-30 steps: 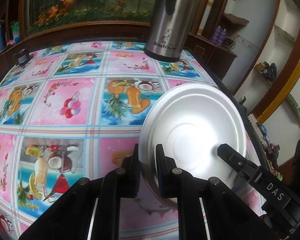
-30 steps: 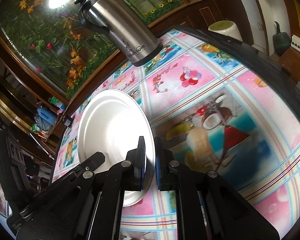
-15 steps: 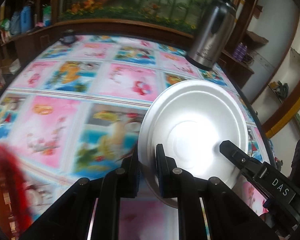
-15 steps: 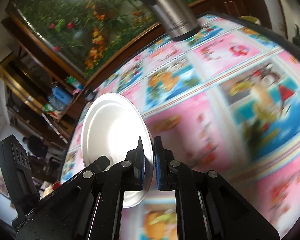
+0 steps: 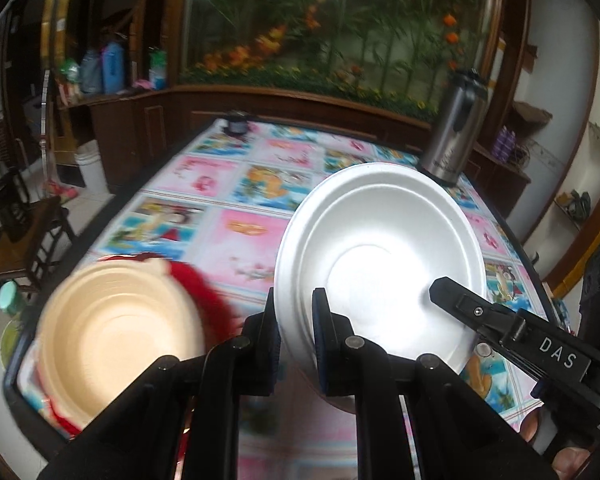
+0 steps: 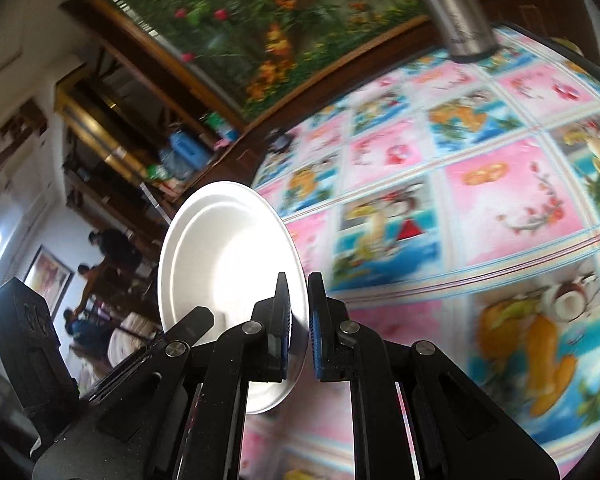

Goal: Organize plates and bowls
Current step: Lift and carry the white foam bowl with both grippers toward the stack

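Left wrist view: both claws, left (image 5: 296,320) and right (image 5: 440,292), clench the white plate (image 5: 380,256) above the table (image 5: 228,184). Transport step; next, lower it onto the tan bowl (image 5: 116,328), near left.

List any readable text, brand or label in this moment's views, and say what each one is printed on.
"DAS": white letters on the black body of the right gripper, seen in the left wrist view.
Steel flask: a dark printed logo low on its side, too small and blurred to read in either view.
Bottles on the shelf: labels illegible.
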Demonstrator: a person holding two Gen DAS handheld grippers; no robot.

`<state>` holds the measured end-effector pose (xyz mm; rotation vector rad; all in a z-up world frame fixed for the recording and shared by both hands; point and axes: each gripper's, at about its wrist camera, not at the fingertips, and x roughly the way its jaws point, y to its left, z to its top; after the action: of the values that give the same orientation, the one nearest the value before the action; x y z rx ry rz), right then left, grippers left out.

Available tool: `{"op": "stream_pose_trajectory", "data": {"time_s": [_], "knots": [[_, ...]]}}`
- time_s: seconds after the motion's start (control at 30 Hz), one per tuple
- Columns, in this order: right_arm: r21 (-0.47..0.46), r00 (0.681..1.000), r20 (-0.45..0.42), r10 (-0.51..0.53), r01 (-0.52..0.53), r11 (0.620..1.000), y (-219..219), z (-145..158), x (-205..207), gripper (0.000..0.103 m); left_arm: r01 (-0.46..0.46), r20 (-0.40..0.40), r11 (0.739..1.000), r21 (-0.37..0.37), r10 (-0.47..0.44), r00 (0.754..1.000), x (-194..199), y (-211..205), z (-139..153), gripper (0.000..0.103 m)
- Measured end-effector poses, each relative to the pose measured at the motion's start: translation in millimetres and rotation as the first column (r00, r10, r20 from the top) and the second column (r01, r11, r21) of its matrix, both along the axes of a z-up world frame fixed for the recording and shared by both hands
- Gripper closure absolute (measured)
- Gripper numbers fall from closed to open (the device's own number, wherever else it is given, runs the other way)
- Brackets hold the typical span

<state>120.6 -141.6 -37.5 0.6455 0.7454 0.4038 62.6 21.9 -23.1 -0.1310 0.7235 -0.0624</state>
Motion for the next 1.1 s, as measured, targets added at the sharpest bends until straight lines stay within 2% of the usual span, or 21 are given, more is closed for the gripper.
{"op": "stream_pose_trajectory", "data": {"time_s": [0.23, 0.5, 1.1], "knots": [[0.004, 0.994, 0.026, 0.107, -0.107, 0.994, 54, 13, -13, 0.095, -0.074, 0.042, 0.997, 0.009, 0.073, 0.996, -34, 45, 14, 0.09], [-0.015, 0.98, 0.025, 0.196, -0.196, 0.981, 101, 13, -15, 0.095, -0.149, 0.035, 0.989, -0.002, 0.149, 0.988, -45, 76, 9, 0.09], [-0.034, 0.966, -0.03, 0.255, -0.256, 0.966, 141, -1, -5, 0.095, -0.207, -0.009, 0.978, -0.007, 0.207, 0.978, -45, 102, -9, 0.09]]}}
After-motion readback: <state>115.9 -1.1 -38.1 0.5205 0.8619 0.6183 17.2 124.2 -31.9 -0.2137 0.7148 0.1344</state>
